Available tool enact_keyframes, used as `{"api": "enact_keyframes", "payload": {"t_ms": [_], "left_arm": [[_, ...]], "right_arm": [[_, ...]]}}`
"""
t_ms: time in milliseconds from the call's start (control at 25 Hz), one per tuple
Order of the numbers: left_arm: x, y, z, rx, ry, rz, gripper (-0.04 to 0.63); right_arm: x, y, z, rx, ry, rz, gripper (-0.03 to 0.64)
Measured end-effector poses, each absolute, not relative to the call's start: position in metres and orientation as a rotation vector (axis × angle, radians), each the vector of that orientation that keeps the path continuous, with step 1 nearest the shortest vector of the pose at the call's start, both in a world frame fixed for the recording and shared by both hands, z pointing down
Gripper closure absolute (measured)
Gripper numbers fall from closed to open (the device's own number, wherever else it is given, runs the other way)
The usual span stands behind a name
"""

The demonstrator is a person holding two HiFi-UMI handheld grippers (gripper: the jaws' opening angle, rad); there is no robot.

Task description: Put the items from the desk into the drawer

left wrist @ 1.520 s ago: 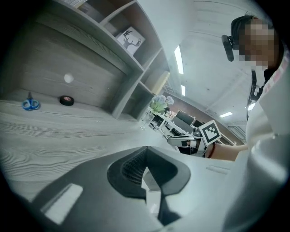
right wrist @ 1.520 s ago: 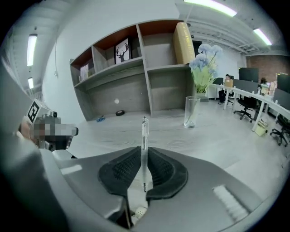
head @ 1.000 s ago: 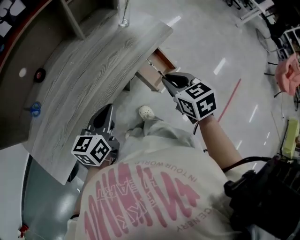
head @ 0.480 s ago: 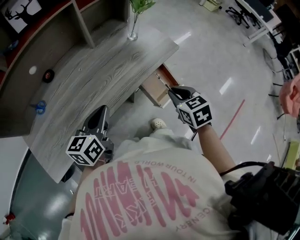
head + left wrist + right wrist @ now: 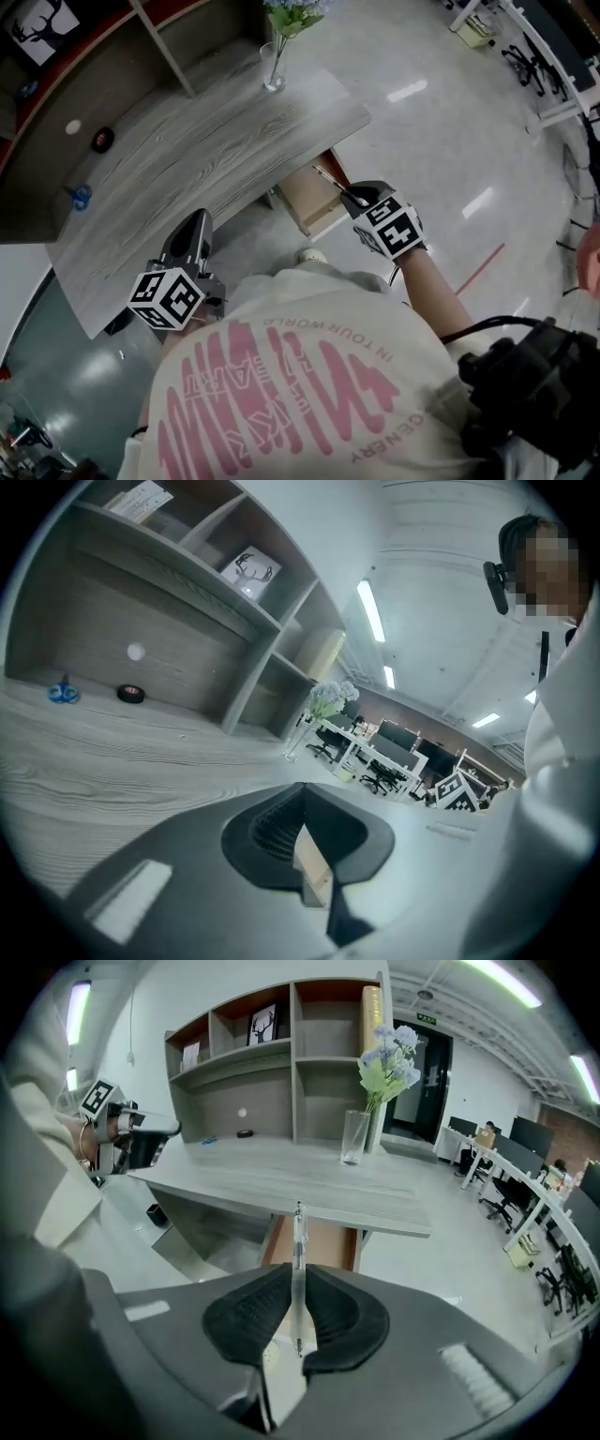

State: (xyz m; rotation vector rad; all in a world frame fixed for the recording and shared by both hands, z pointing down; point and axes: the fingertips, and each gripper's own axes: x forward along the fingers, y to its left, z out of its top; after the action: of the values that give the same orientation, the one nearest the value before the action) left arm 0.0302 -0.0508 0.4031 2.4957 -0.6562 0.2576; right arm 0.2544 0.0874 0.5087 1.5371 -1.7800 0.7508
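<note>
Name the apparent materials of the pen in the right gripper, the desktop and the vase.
Pen: probably clear plastic; the barrel looks see-through.
Desktop: matt grey wood-grain, likely laminate; the streaks look printed.
Vase: seemingly clear glass; the stems show through.

Right tool (image 5: 349, 194) grips thin pen (image 5: 328, 178), tip over open drawer (image 5: 309, 211) below counter (image 5: 216, 141); left tool (image 5: 194, 228) at counter's near edge; vase (image 5: 275, 67), black disc (image 5: 103, 139), small blue item (image 5: 80, 197) on counter.
</note>
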Motion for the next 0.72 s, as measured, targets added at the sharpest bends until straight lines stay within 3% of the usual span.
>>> {"api": "enact_keyframes", "payload": {"t_ms": [720], "left_arm": [[0.015, -0.018, 0.433, 2.248, -1.156, 0.276, 0.577]], "right_arm": [[0.267, 0.051, 0.634, 0.961, -1.890, 0.743, 0.565]]}}
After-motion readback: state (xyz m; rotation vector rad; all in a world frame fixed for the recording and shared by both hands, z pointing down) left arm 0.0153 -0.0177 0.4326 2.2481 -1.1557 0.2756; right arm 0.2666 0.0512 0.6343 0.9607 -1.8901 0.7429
